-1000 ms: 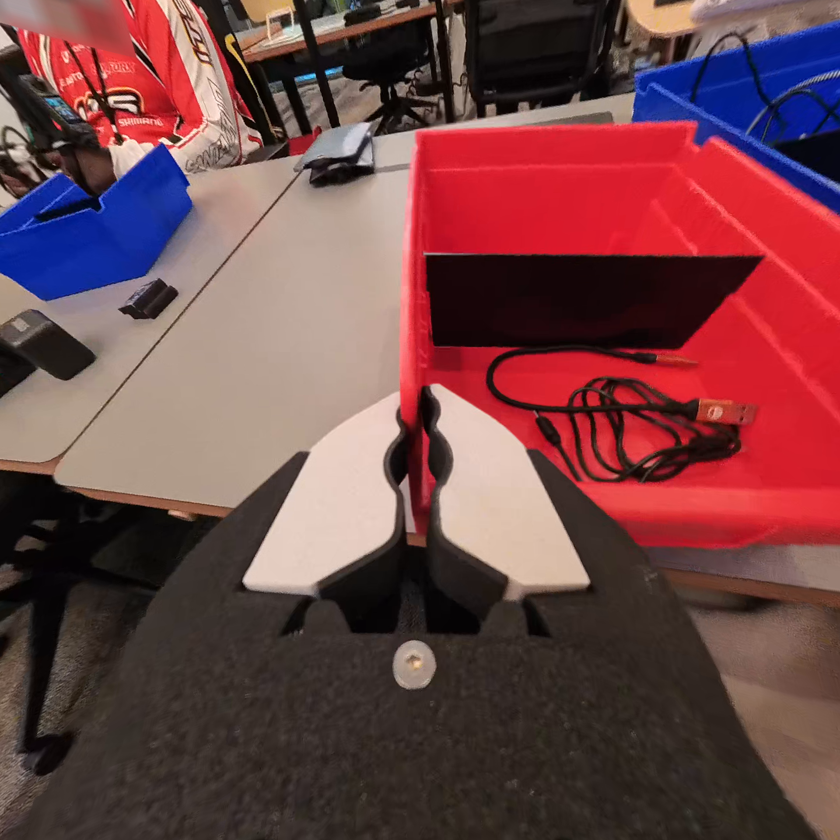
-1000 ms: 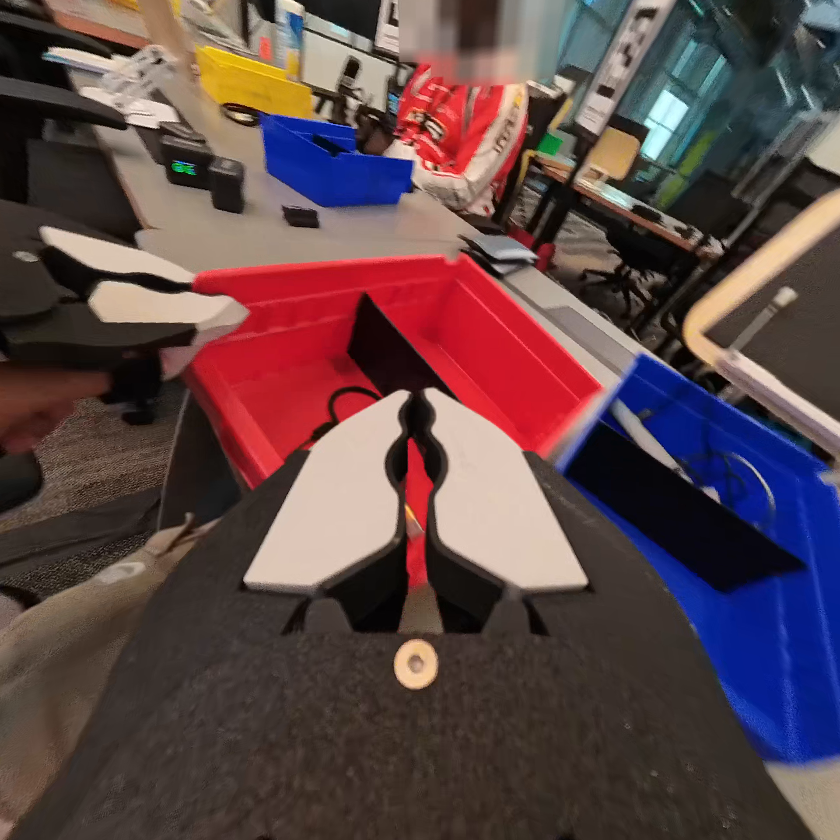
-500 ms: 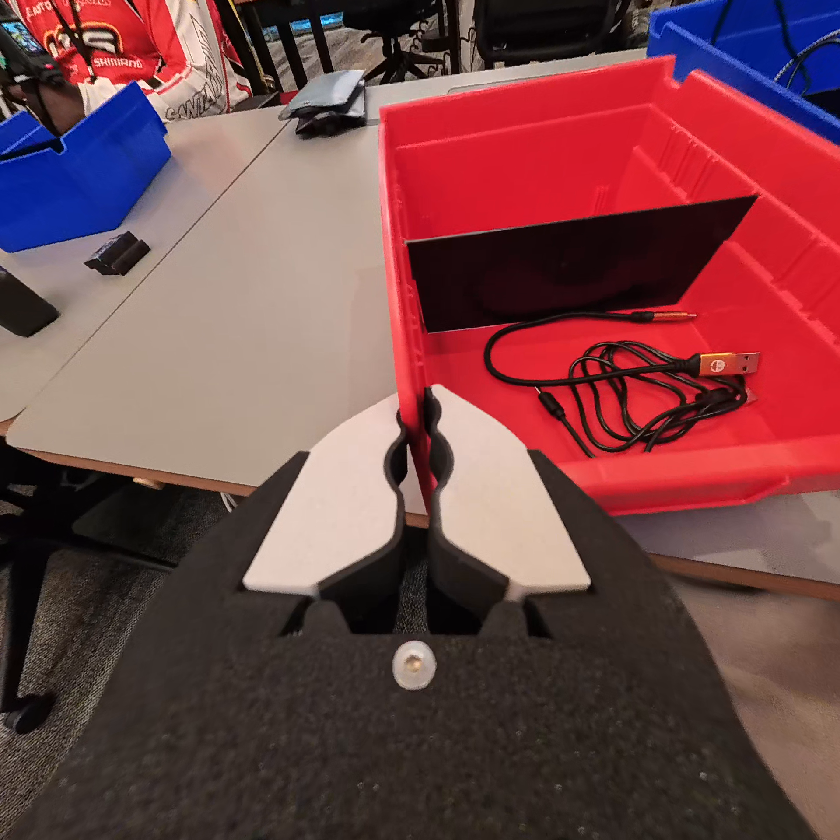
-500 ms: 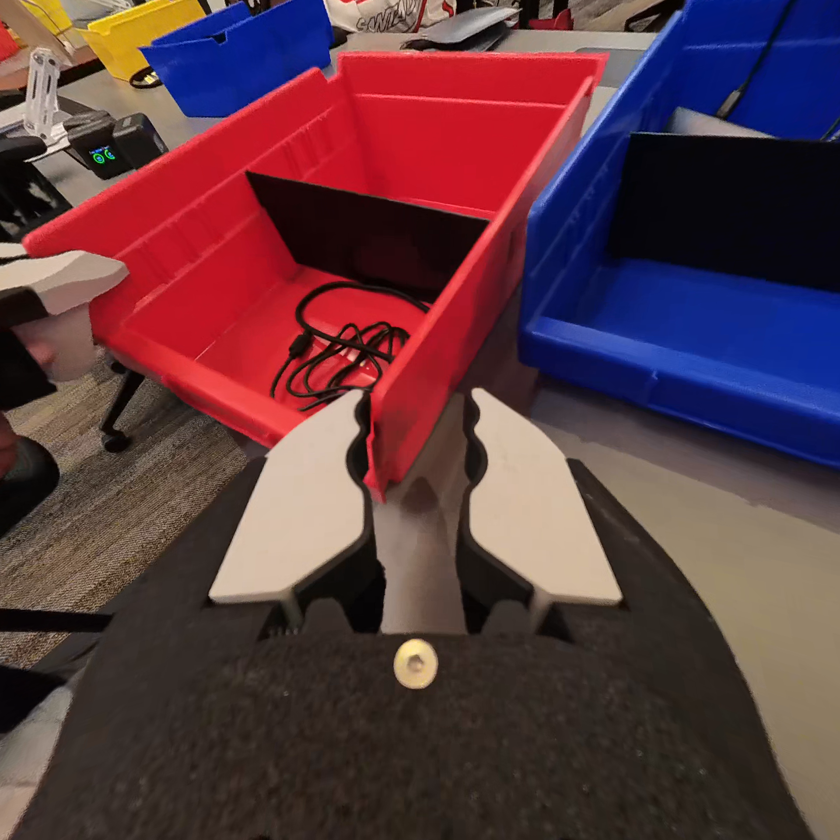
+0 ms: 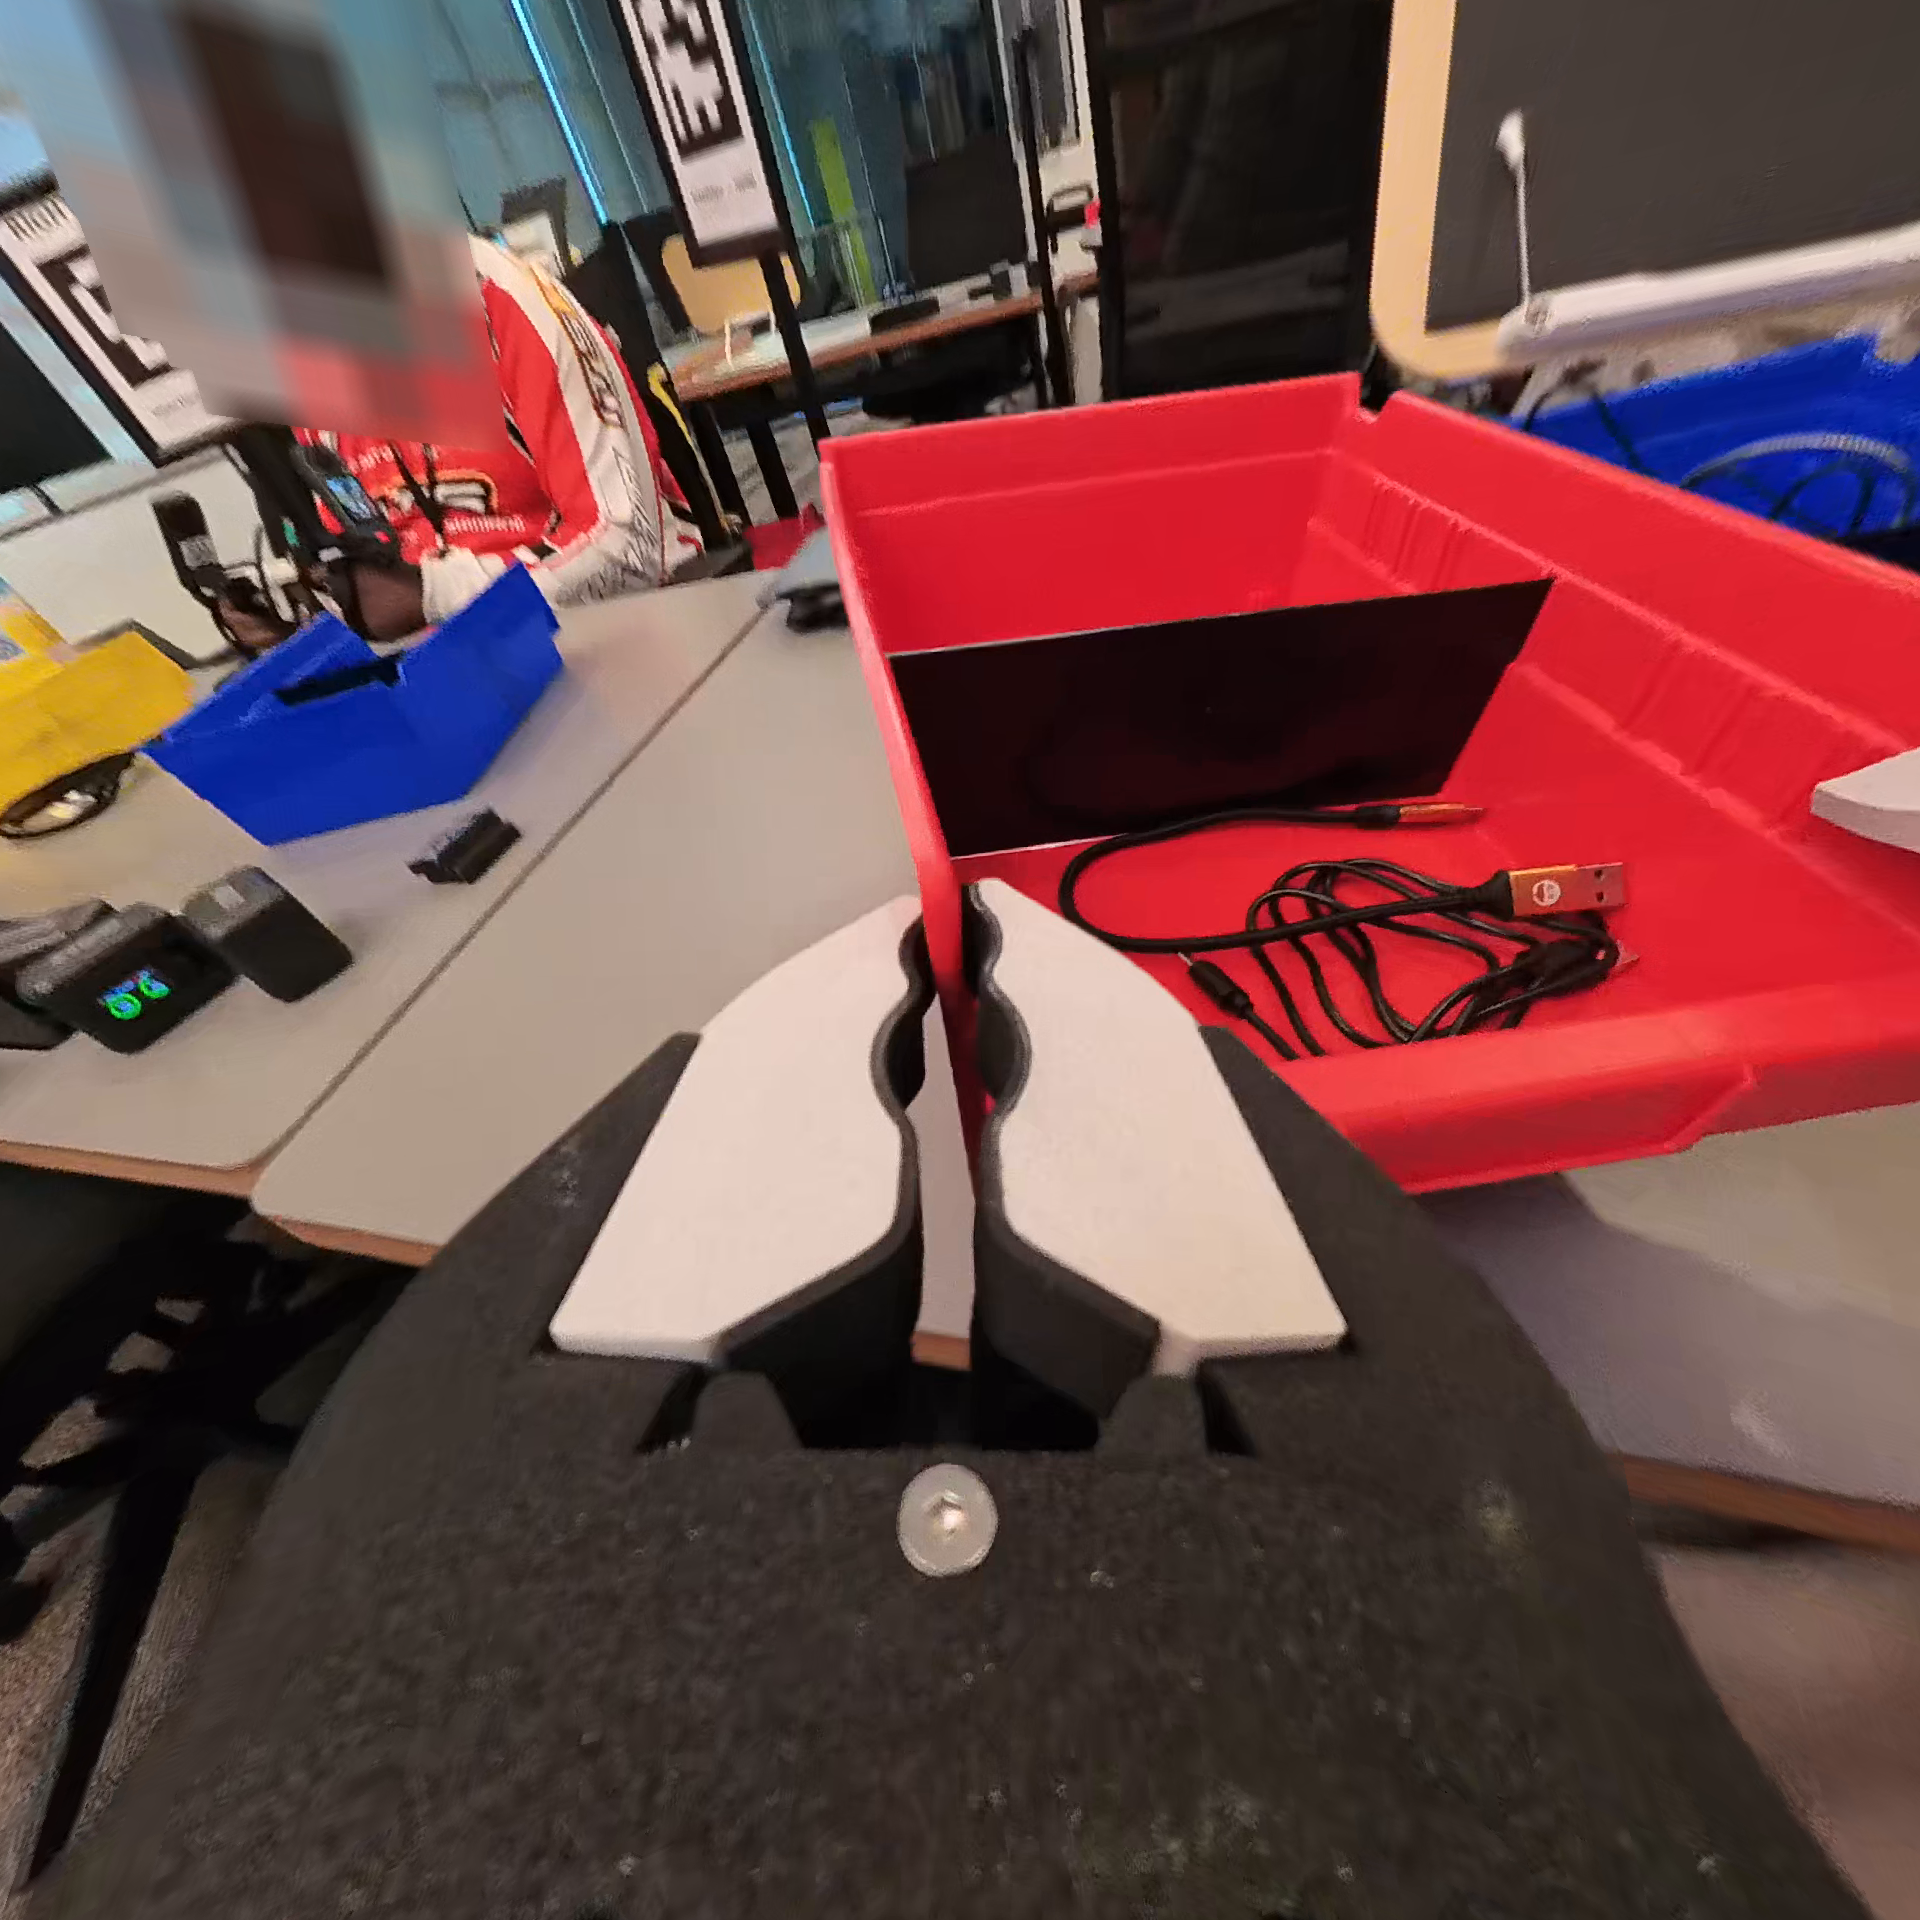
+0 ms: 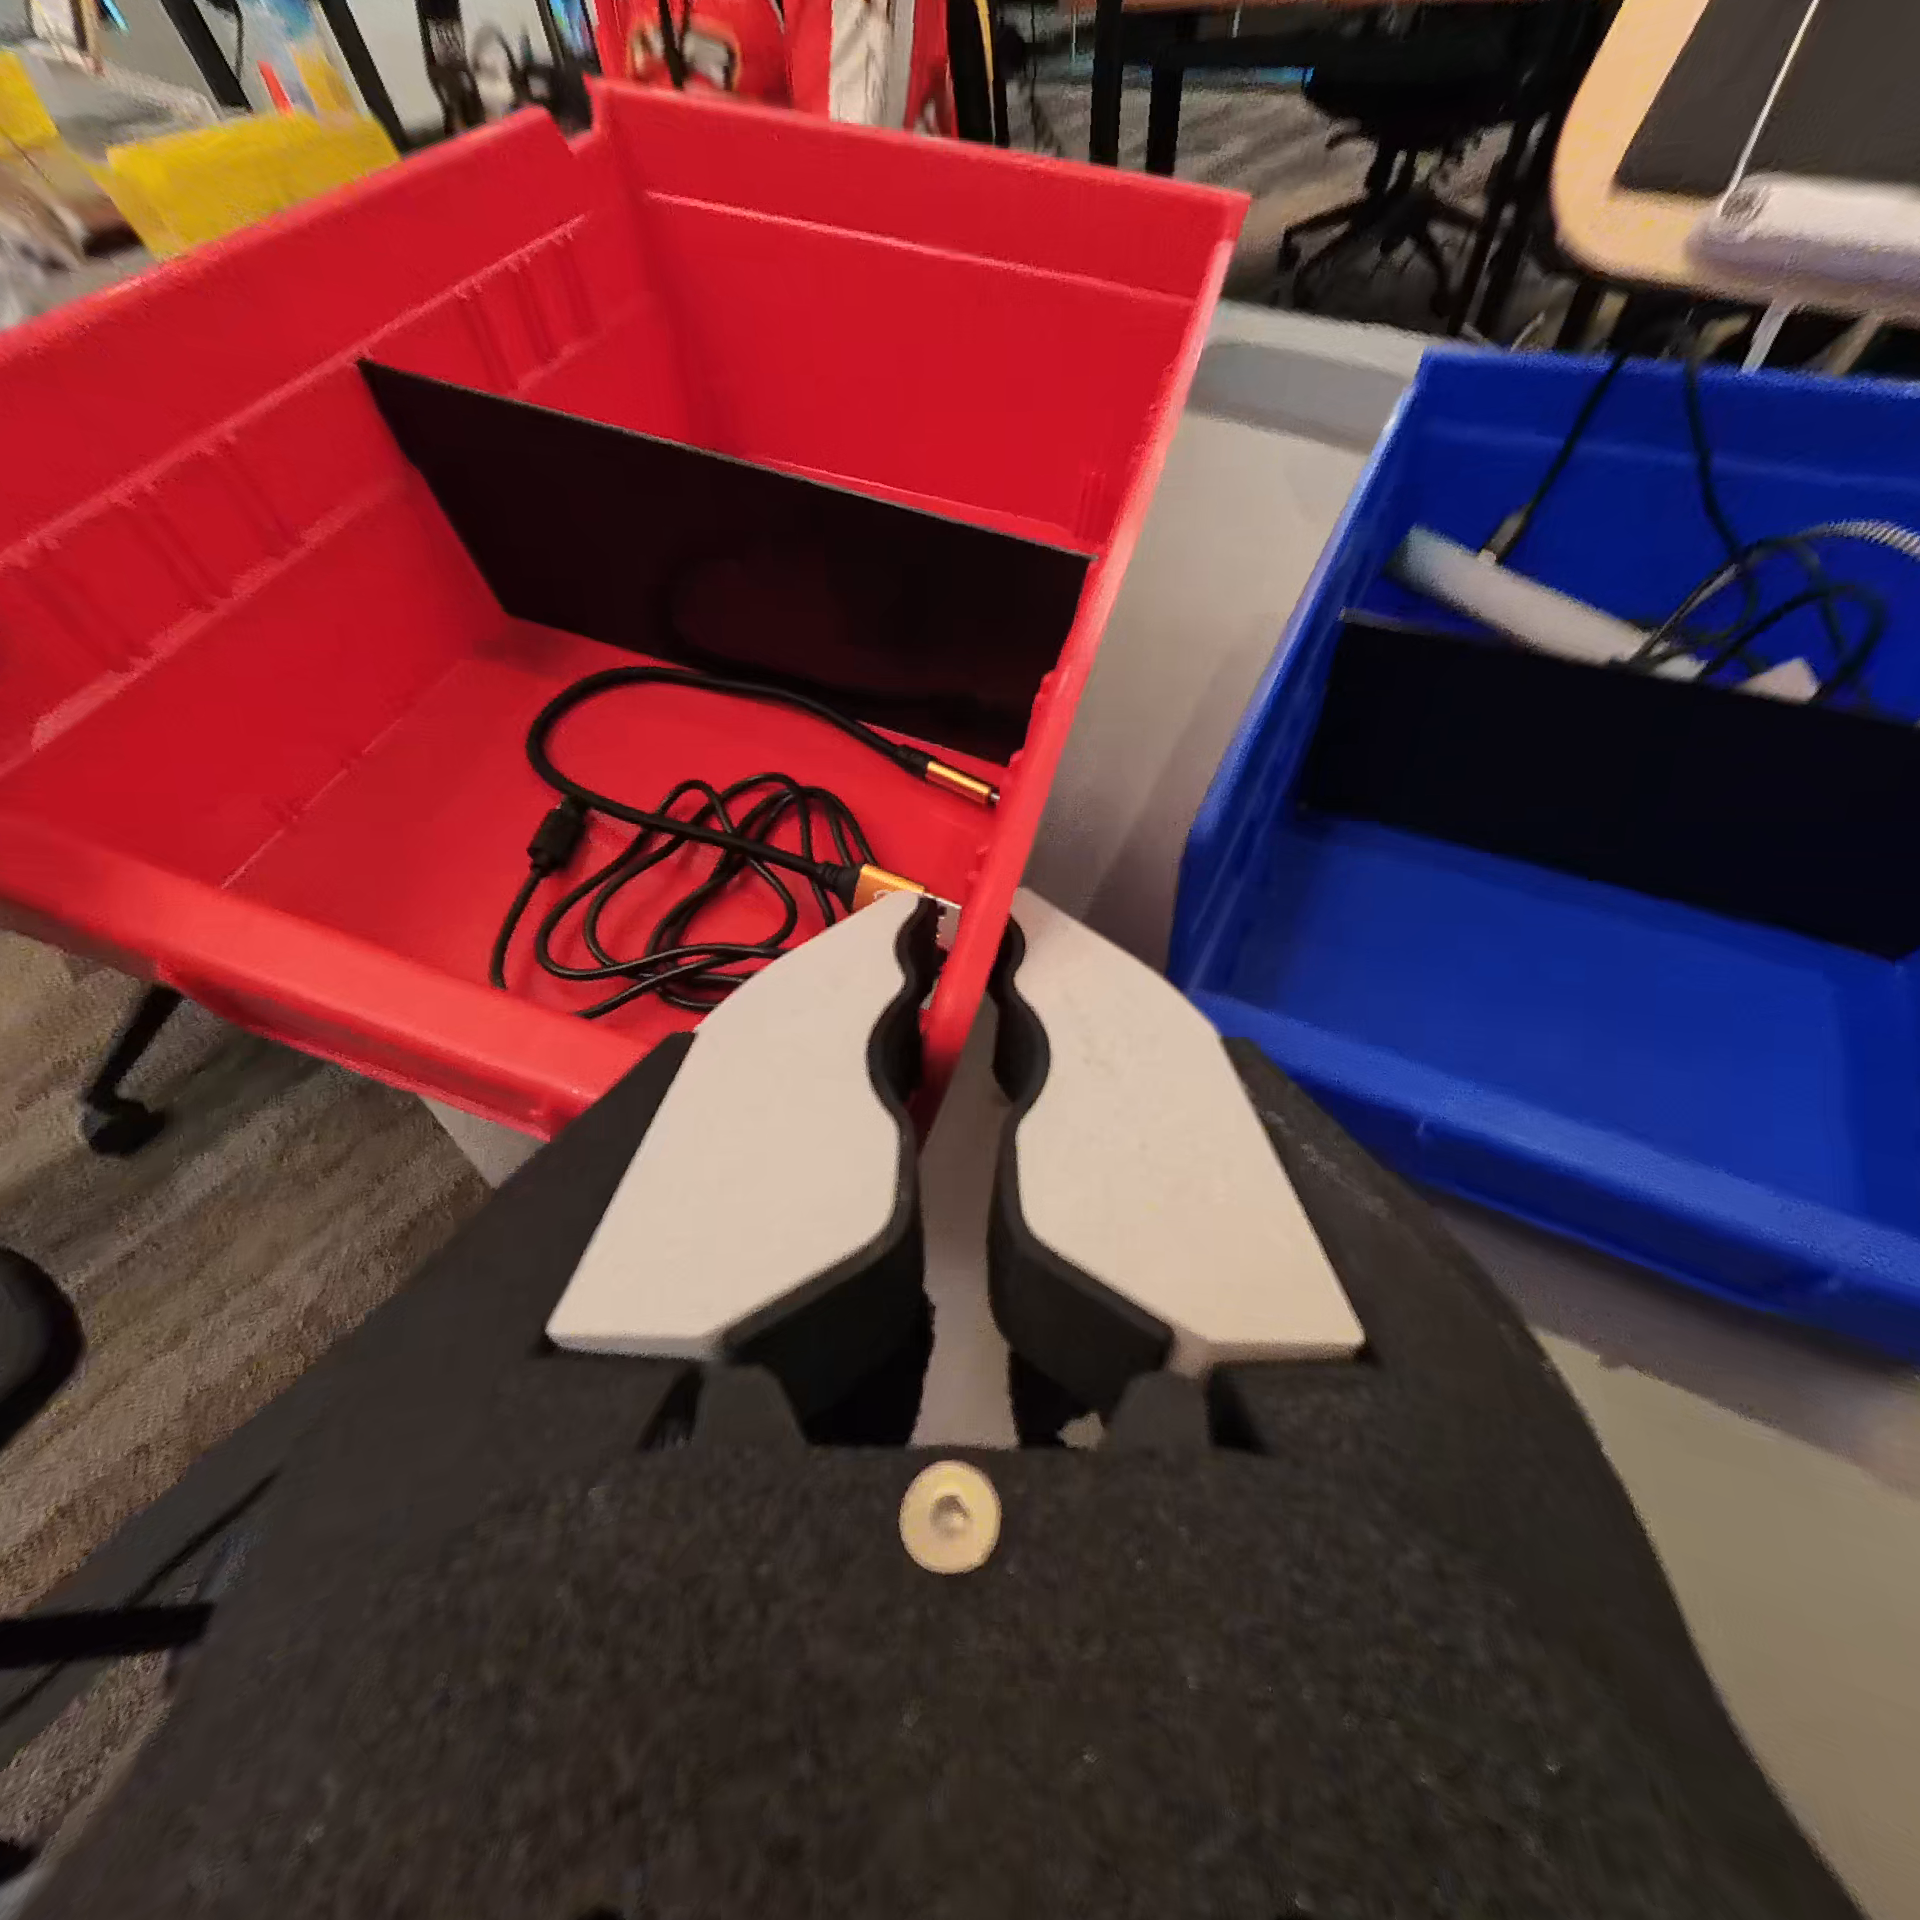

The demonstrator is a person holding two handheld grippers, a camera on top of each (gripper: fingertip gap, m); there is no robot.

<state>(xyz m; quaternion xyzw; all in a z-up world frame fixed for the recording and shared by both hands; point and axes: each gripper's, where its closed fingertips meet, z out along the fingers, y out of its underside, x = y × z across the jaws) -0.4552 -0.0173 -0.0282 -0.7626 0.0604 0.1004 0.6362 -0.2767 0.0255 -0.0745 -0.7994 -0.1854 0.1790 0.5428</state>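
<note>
A red bin (image 5: 1091, 520) stands on the grey table (image 5: 623, 831). A black divider (image 5: 1195, 707) stands across it. A tangled black cable (image 5: 1403, 956) with an orange plug lies in the near compartment. My left gripper (image 5: 948, 904) is shut on the bin's left wall near the front corner. My right gripper (image 6: 961, 920) is shut on the bin's right wall (image 6: 997, 831) near its front corner; the cable (image 6: 675, 883) and divider (image 6: 727, 561) lie just to its left. One right finger (image 5: 1870, 805) shows at the right edge of the left wrist view.
A blue bin (image 6: 1558, 987) with a black divider and cables stands close to the right of the red bin. A smaller blue bin (image 5: 353, 717), a yellow bin (image 5: 73, 707) and black devices (image 5: 135, 987) sit to the left. A person in a red-and-white top (image 5: 561, 447) sits behind. There is about 20 cm between the tips of the two grippers.
My right gripper went from shut to open around the red bin's right wall, then closed on it. My left gripper stayed shut on the left wall.
</note>
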